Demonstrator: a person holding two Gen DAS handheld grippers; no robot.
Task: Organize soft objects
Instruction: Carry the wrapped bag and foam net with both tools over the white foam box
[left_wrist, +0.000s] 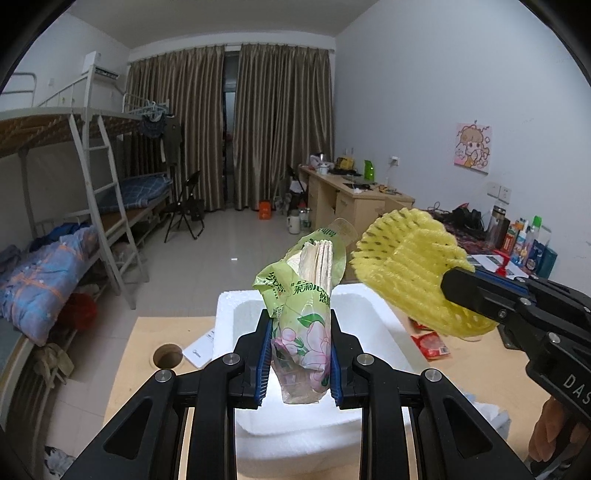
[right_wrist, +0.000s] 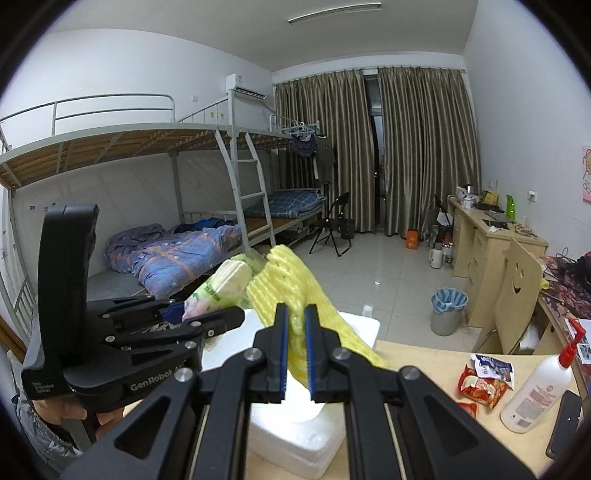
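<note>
With the left gripper (left_wrist: 298, 354) pinching a floppy green plastic tissue pack (left_wrist: 304, 314) and the right gripper (right_wrist: 296, 350) clamped on a yellow foam mesh sleeve (right_wrist: 291, 291) above the white foam box (left_wrist: 236, 314), either limp item risked slipping out or snagging the other.

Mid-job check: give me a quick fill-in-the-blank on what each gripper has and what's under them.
1. The left gripper is shut on a green ____ pack.
2. The right gripper pinches a ____ foam fruit net.
3. Both items hang over a white ____ box.
4. The spray bottle has a ____ nozzle.

Missing words: tissue; yellow; styrofoam; red
</note>
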